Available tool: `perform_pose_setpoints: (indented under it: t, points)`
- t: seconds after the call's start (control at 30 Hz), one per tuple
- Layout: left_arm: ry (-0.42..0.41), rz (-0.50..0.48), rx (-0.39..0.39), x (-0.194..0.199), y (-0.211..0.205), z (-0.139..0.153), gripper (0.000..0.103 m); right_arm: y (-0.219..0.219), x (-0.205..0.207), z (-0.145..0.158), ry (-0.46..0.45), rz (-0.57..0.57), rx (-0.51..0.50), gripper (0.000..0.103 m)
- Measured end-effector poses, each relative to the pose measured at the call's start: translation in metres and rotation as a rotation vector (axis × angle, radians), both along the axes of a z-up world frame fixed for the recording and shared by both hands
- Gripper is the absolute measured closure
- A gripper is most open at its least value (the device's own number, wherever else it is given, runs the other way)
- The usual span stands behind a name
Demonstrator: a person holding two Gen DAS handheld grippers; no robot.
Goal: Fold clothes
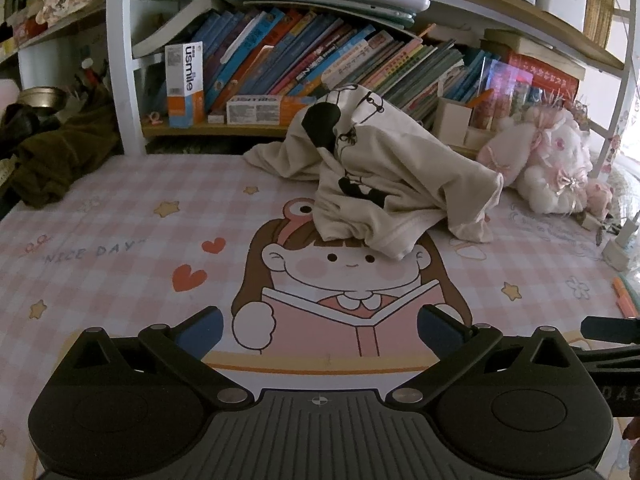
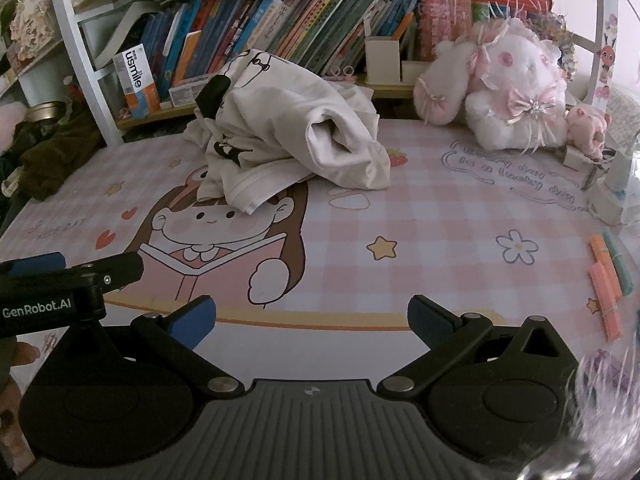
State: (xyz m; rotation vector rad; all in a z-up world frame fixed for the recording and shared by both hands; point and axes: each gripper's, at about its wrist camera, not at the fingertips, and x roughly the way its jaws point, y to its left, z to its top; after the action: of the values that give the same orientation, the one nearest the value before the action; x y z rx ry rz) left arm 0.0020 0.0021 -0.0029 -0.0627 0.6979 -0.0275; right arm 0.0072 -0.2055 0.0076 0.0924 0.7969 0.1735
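The left gripper [image 1: 320,330] sits at the bottom of the left wrist view with its blue-padded fingers [image 1: 202,330] spread wide and holding nothing. The right gripper [image 2: 312,320] occupies the bottom of the right wrist view, likewise spread wide and holding nothing. Both are above the near part of the worktop [image 1: 120,240], which is covered by a pink checked mat printed with a cartoon girl reading a book.

The cream garment [image 1: 384,172] with black printed figures lies in a crumpled heap in the centre of the left wrist view, at the far side of the mat, well apart from both grippers. One edge overlaps the top of the printed girl's head.

Behind the heap, a bookshelf [image 1: 320,52] fills the upper frame. A pink-and-white plush rabbit [image 2: 508,96] sits at upper right.
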Motion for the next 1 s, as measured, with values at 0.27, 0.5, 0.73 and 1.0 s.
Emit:
perform_pose_setpoints:
  t: [0.27,0.5,0.73,1.0]
  points:
    - [-0.002,-0.010,0.002,-0.0005,-0.0005,-0.0008,0.000,0.0008,0.0006,-0.0011,0.005,-0.001,0.004,0.000]
    - [-0.003,-0.009,0.003,-0.0002,-0.0010,-0.0015,0.000,0.0007,0.0008,-0.0017,0.006,0.000,0.003,0.000]
    - [-0.004,-0.010,0.004,-0.0008,-0.0014,-0.0019,0.000,-0.0001,0.0012,-0.0027,0.006,0.002,0.008,0.000]
    - [-0.006,-0.006,0.011,-0.0015,-0.0036,-0.0012,0.000,-0.0014,0.0011,-0.0040,0.009,0.005,0.012,0.000]
